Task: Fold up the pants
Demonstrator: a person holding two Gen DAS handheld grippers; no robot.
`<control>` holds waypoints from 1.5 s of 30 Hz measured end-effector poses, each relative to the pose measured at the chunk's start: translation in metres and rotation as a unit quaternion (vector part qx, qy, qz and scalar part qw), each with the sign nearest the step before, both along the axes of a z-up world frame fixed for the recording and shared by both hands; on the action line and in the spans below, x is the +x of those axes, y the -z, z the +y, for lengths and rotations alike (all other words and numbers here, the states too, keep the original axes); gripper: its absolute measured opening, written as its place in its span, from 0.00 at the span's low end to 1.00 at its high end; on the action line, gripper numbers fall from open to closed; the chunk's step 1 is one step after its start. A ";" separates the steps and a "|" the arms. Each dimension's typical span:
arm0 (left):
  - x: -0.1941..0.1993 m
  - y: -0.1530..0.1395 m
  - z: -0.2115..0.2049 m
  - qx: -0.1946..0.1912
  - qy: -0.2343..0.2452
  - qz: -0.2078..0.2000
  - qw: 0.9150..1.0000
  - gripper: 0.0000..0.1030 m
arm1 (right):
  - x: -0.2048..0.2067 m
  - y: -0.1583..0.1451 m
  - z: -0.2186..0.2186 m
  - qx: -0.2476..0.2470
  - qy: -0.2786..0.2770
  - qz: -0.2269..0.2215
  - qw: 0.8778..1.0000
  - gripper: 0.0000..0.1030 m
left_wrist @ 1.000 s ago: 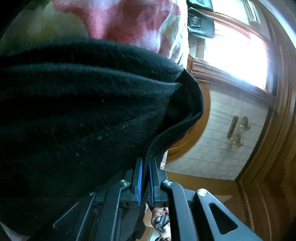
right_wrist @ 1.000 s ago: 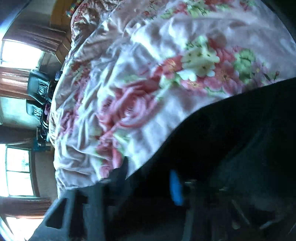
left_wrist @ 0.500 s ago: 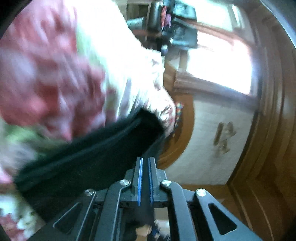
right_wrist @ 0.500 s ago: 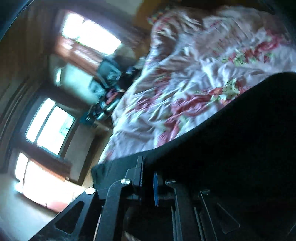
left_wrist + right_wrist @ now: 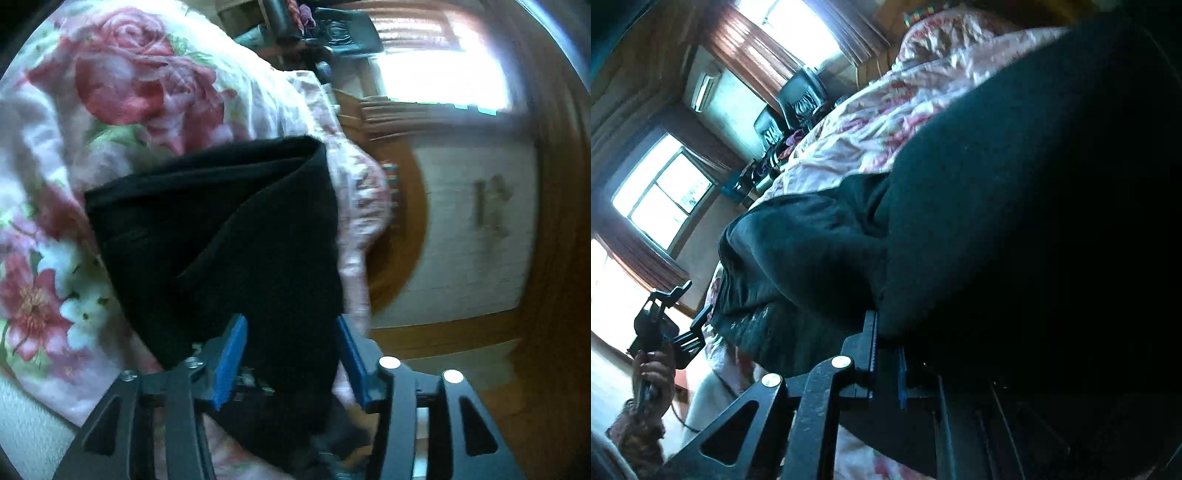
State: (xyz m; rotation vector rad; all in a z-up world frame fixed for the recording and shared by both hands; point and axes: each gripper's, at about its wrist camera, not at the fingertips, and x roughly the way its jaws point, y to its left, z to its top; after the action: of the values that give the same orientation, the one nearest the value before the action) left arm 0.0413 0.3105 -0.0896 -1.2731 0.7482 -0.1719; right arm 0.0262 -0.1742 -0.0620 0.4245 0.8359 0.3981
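Left gripper (image 5: pixel 291 354) gapes wide, nothing pinched, the folded black knit pants (image 5: pixel 221 236) dead ahead on the pink floral bedspread (image 5: pixel 140 85), while the right gripper (image 5: pixel 886 363) clamps their near edge.

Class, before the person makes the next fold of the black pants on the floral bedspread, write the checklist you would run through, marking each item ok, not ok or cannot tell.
1. Left tongs released: ok, blue pads apart, black pants lying between them ungripped.
2. Right tongs holding cloth: ok, pads close together on the pants' edge.
3. Pants resting on the floral bedspread: ok, folded layers lie on it.
4. Fold edges aligned: not ok, the upper layer sits skewed and bunched.
5. Pants away from the bed's edge: cannot tell; they lie near it.
6. Left tongs seen clear of the cloth: ok in the right wrist view.
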 end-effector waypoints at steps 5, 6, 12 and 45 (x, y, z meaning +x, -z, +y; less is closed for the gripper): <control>0.011 0.018 -0.019 0.038 -0.007 0.059 0.998 0.59 | 0.000 -0.005 -0.005 -0.003 0.010 -0.009 1.000 0.10; 0.014 0.018 -0.019 0.043 -0.011 0.052 0.998 0.59 | 0.001 -0.005 -0.005 -0.004 0.012 -0.007 1.000 0.10; 0.022 0.025 -0.012 -0.003 -0.068 0.037 0.997 0.56 | 0.004 -0.005 -0.008 0.006 0.025 -0.004 1.000 0.10; -0.023 -0.058 0.024 0.137 -0.068 -0.045 0.987 0.08 | -0.019 -0.067 0.027 -0.037 -0.032 -0.088 0.995 0.10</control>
State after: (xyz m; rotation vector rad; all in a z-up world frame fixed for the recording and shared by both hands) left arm 0.0184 0.3340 -0.0314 -1.0433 0.5829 -0.0133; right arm 0.0070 -0.1475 0.0046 0.2904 0.6920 0.4567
